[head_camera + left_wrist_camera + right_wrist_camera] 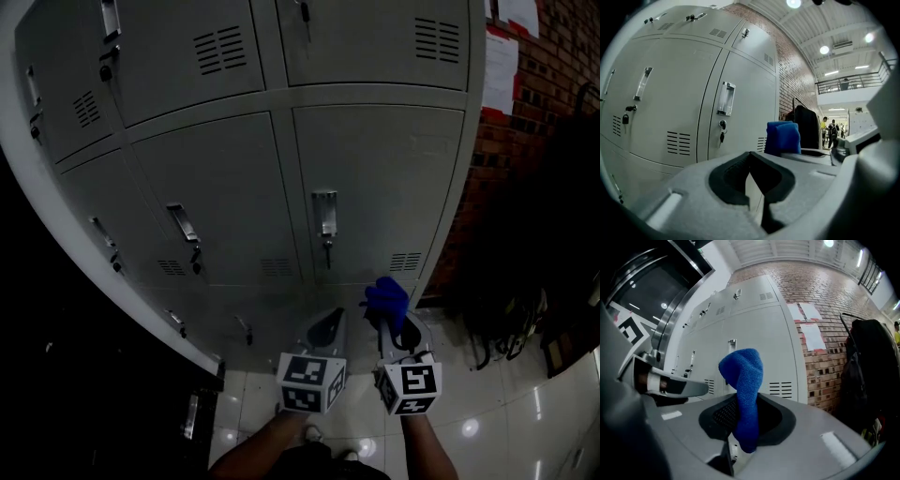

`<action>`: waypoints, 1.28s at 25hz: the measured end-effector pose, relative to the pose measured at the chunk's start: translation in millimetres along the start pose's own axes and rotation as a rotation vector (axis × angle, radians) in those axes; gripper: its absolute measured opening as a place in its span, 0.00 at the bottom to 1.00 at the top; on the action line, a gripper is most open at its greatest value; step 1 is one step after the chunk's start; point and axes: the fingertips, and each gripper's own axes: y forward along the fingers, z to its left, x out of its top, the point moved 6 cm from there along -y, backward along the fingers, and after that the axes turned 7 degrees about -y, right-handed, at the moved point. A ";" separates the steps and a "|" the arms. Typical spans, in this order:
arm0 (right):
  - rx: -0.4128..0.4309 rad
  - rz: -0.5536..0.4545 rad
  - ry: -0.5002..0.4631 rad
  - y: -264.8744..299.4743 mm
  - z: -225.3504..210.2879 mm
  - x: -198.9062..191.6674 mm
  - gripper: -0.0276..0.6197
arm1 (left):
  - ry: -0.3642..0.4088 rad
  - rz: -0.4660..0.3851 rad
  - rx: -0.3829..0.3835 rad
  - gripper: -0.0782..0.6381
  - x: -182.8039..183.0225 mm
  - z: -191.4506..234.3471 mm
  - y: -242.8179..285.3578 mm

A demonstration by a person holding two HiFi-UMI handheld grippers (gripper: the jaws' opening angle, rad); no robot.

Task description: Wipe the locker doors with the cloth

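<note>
Two forearms (258,452) are seen at the bottom edge of the head view, reaching forward side by side, each carrying a gripper held low above the pale tiled floor (487,412). Both grippers are pointed toward the base of the grey locker doors (375,187) and held close together, nearly parallel.

The left gripper (752,183) is clenched: in its own view the jaws are drawn together and nothing is held between them. It is aimed at the lower doors, and a handle (725,98) with a key hanging beneath it is seen ahead and slightly to the left.

The right gripper (740,427) is closed on the cloth (745,390). The blue cloth is pinched between the jaws near its lower end, and the rest is seen standing up out of them and folding over at the top. In the head view the cloth is seen just in front of the bottom right door, short of its surface; whether it touches the metal cannot be told.

A brick wall (834,291) is seen to the right of the lockers, with white papers (811,329) stuck to it beside the upper doors. A dark coat (872,366) is seen hanging further right.
</note>
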 end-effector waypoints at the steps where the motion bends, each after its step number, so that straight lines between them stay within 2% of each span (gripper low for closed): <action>1: 0.016 -0.002 0.003 -3.7 8.0 1.8 0.17 | 0.005 -0.002 0.007 0.11 -1.9 -0.7 -3.2; 7: 0.079 -0.011 0.021 -19.0 40.9 10.8 0.17 | 0.028 -0.036 0.054 0.11 -6.4 -2.7 -24.9; 13: 0.114 0.021 0.032 -17.3 55.3 4.6 0.16 | 0.056 -0.033 0.051 0.11 -9.5 -5.5 -30.2; 24: 0.091 0.032 0.037 -14.5 46.7 2.8 0.16 | 0.049 -0.014 0.030 0.11 -16.7 -8.5 -27.1; 32: 0.105 0.037 0.043 -16.0 50.1 -0.7 0.16 | 0.058 0.001 0.023 0.11 -21.5 -12.7 -29.4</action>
